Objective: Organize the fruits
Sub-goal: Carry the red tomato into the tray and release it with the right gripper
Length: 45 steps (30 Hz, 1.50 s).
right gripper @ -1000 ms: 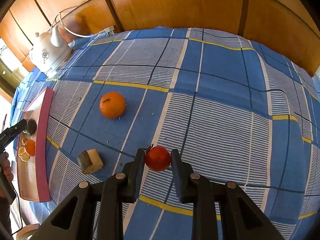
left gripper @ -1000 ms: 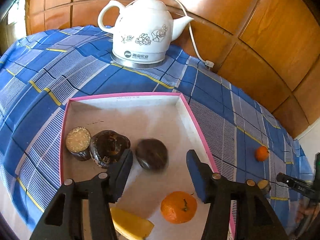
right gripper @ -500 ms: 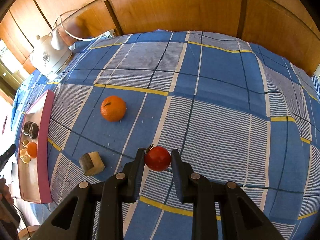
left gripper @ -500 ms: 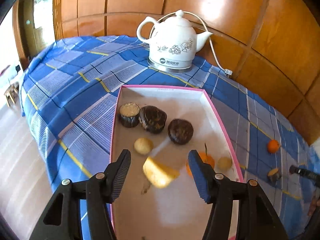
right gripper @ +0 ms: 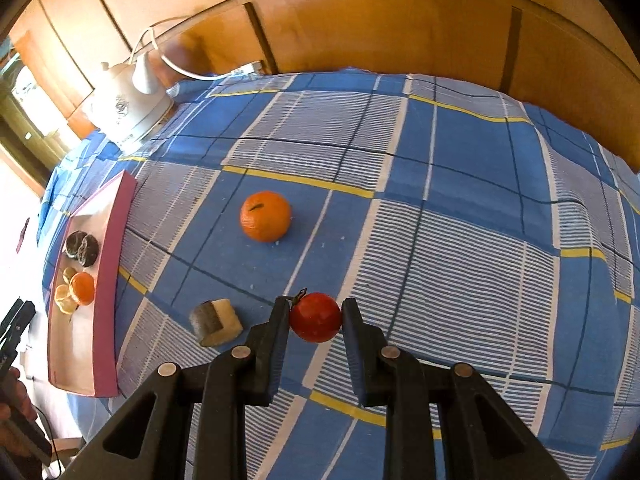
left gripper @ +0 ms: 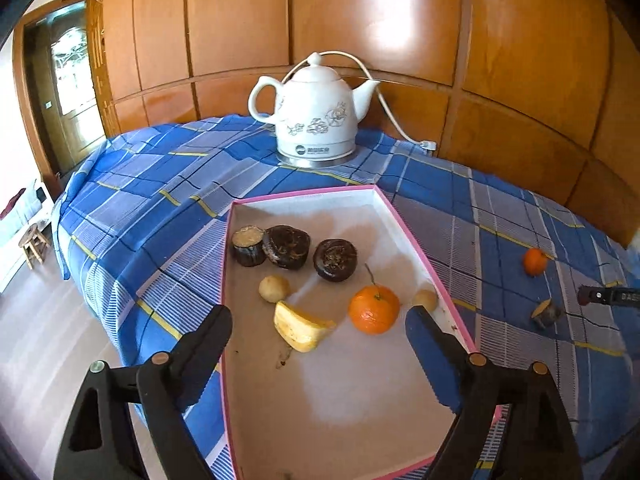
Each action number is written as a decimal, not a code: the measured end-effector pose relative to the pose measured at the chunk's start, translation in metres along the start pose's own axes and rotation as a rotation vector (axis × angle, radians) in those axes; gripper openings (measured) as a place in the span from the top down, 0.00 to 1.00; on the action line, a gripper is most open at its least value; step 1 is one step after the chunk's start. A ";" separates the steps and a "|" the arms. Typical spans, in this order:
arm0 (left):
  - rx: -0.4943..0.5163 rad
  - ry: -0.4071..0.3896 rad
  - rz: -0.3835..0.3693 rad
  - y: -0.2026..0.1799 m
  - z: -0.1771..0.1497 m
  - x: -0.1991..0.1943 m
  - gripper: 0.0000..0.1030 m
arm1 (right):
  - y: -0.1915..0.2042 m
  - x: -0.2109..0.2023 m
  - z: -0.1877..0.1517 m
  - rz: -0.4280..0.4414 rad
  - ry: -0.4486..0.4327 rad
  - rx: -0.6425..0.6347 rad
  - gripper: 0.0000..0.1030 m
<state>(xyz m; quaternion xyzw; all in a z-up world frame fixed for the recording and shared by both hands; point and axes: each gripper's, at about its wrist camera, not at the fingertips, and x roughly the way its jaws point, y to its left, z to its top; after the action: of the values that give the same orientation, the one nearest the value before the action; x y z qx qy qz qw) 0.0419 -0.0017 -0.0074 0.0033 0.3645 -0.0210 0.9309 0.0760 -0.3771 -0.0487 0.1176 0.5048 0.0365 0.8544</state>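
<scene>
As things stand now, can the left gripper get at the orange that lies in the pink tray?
Probably yes. The left gripper is open and empty, and the orange lies just ahead of its fingertips, toward the right finger. Only the banana piece is beside it.

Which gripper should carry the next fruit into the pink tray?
The right gripper: its fingers already sit on both sides of the red tomato on the tablecloth. The left gripper hangs open and empty over the pink tray, away from the loose fruit.
</scene>
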 end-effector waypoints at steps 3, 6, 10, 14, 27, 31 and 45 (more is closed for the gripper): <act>0.005 0.002 0.001 -0.002 -0.002 0.000 0.11 | 0.006 0.001 -0.001 0.013 0.001 -0.027 0.74; -0.002 0.005 0.004 -0.001 -0.004 0.000 0.07 | 0.011 0.002 -0.004 0.017 0.008 -0.048 0.74; -0.010 0.010 0.008 0.001 -0.006 0.000 0.05 | 0.012 0.006 -0.005 0.003 0.019 -0.052 0.74; -0.015 0.014 0.012 0.002 -0.007 0.000 0.04 | 0.009 0.006 -0.005 -0.004 0.023 -0.040 0.74; -0.040 0.007 0.075 0.021 -0.006 0.000 0.04 | 0.030 -0.005 -0.007 0.092 0.011 -0.092 0.74; -0.073 0.014 0.077 0.029 -0.005 0.002 0.04 | 0.057 -0.019 -0.010 0.173 -0.009 -0.149 0.74; -0.133 0.012 0.117 0.060 -0.007 0.000 0.04 | 0.172 -0.007 -0.047 0.328 0.048 -0.350 0.74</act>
<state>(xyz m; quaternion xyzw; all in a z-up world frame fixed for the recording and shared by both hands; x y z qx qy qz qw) 0.0393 0.0579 -0.0131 -0.0373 0.3697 0.0575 0.9266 0.0415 -0.2045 -0.0232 0.0472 0.4850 0.2645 0.8322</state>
